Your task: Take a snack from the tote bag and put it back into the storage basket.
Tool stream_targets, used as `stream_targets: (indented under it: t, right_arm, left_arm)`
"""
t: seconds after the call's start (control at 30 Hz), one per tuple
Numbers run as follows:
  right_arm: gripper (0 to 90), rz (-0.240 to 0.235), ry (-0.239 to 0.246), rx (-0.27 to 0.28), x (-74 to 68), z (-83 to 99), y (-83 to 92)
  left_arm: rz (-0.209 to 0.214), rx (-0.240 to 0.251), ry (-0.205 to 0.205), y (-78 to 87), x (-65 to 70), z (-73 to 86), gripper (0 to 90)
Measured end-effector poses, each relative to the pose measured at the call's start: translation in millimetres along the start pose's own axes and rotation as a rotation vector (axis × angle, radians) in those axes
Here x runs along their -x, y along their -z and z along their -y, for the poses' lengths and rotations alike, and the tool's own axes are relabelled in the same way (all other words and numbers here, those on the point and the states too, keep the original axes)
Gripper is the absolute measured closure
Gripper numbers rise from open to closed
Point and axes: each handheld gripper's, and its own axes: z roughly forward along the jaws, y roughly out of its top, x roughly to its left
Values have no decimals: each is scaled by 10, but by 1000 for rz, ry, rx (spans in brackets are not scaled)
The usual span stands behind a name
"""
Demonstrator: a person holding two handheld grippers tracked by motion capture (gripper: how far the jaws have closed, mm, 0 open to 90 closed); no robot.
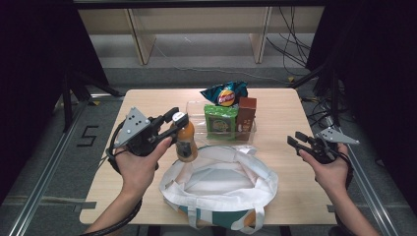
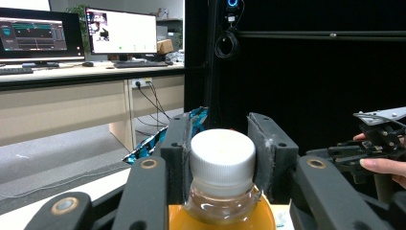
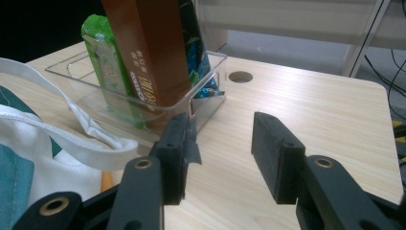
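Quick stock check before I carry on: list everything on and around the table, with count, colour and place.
Bottle: one, orange drink, white cap, above bag's left rim.
Tote bag: one, white with green, table front, open.
Clear tray: one, table centre.
Green pack: one, in tray, left.
Brown carton: one, in tray, right.
Chip bag: one, blue, behind them.
Table: one, light wood.
Left gripper: black, clamped on the bottle's cap.
Right gripper: black, open, table's right.
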Motion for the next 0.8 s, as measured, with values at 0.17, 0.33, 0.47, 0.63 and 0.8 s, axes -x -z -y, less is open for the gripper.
stream_targets:
  t: [0.17,0.33,0.47,0.63,0.8]
  right_arm:
    - [584,2,10,3,3,0,-1]
    - [584,2,10,4,5,1,-4]
    - [584,3,12,2,8,4,-4]
    - [584,10,14,-1,2,5,1]
    - [584,12,17,5,7,6,-4]
  left_arm:
    - [-6,2,-4,-42,-28,0,615]
    - [-12,3,-6,-74,-60,-3,614]
    - [-18,0,-8,-94,-81,-4,614]
    - [-19,3,-4,-121,-118,-3,615]
    - [-22,2,-6,-147,-143,-2,615]
